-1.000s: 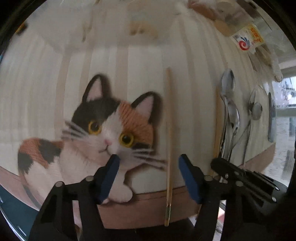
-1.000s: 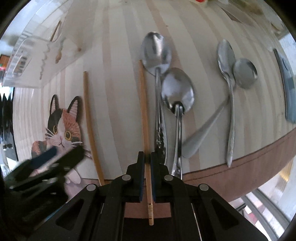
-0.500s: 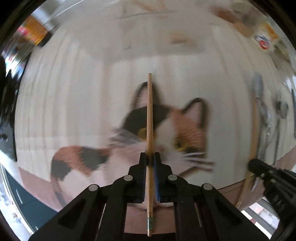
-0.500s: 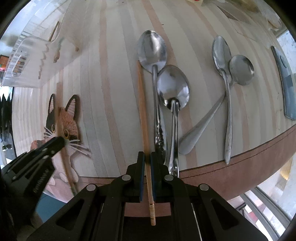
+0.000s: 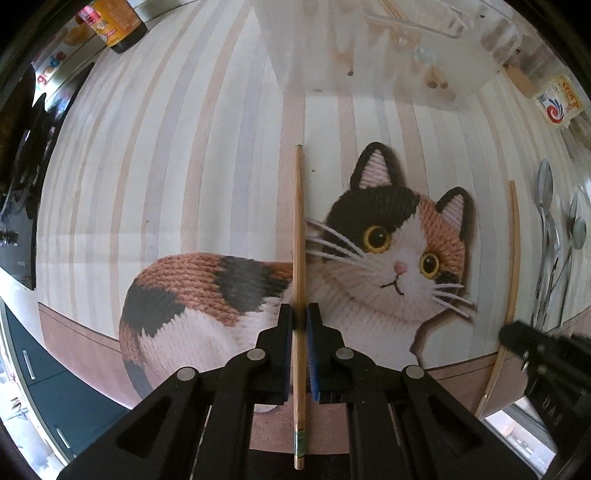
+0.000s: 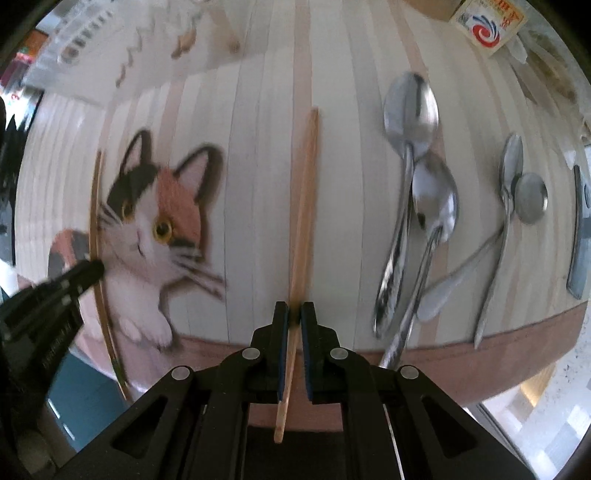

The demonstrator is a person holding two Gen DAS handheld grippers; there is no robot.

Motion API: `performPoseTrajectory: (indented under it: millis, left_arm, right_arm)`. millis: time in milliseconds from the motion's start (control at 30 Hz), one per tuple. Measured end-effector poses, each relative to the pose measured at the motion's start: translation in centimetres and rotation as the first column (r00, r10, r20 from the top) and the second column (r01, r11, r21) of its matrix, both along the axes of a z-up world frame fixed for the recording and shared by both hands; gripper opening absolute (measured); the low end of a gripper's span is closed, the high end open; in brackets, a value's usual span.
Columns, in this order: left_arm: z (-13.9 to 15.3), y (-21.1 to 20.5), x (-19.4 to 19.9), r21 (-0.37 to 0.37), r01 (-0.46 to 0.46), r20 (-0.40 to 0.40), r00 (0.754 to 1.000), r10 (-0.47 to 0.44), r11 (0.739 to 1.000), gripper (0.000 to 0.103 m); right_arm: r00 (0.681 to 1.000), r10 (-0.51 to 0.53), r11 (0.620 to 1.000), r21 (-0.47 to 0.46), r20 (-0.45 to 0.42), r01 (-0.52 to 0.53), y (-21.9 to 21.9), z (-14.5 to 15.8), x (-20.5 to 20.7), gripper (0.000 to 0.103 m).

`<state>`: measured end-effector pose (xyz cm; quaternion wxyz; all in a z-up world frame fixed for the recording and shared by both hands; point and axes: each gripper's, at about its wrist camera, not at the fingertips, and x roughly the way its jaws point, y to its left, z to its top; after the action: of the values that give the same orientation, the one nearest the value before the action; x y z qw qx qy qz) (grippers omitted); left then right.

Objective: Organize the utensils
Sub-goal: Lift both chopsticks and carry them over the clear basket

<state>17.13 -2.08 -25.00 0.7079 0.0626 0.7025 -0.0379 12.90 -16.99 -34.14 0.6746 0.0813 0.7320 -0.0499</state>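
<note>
Two black handheld tools with blue pads each pinch 1 wooden chopstick above a counter (image 5: 221, 155) covered in a pale striped mat with a brown border. The left tool (image 5: 299, 317) has its pads pressed together on a slim light-wood chopstick with a green band near its thick end (image 5: 298, 236); the stick runs straight up the left wrist view, crossing the back of the calico cat printed on the mat (image 5: 369, 258), and its banded end pokes out behind the pads.

The right tool (image 6: 291, 321) pinches a second plain light-wood chopstick (image 6: 304, 192), which leans slightly to the right in the right wrist view, over bare stripes between the cat print and the cutlery. That picture is blurred, and whether either stick touches the mat cannot be told.

4 silver metal spoons (image 6: 413, 173) lie on the mat to the right of the right tool, in 2 overlapping pairs with bowls pointing away and handles towards the brown border. A grey flat object (image 6: 581, 236) lies near the right edge. A clear plastic organiser tray (image 5: 388, 55) sits at the far side of the counter, beyond the cat. A dark brown bottle with a yellow label (image 5: 118, 26) stands at the far left corner.
</note>
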Motion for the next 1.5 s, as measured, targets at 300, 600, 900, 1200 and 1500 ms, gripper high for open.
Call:
performPoseTrajectory:
  millis: [300,600,900,1200,1500]
  left_arm:
    - [-1.1,2.0,0.0,-0.024,-0.001,-0.006,1.000,0.001,1.000,0.006]
    - [-1.6,2.6,0.3,-0.036,-0.008,-0.010,1.000,0.008,0.999,0.006]
    - [-2.4,2.5,0.0,0.000,0.022,0.011,1.000,-0.022,1.000,0.005]
    - [0.6,2.9,-1.3,0.038,0.019,0.105,0.994,-0.023,0.999,0.005]
    - [7.3,4.3,-1.2,0.005,-0.030,0.248,0.968,0.028,1.000,0.005]
  right_arm:
    - [0.991,0.128,0.991,-0.052,0.048,-0.125,5.0,0.1,0.5,0.007]
    - [0.993,0.115,0.992,-0.050,0.026,-0.114,6.7,-0.4,1.5,0.007]
    - [0.993,0.103,0.993,-0.057,0.049,-0.101,6.1,-0.2,1.8,0.007]
    - [0.988,0.091,0.996,-0.022,0.127,-0.089,5.9,3.2,0.6,0.007]
    - [0.963,0.097,0.994,0.023,0.251,-0.107,6.1,9.4,0.2,0.007]
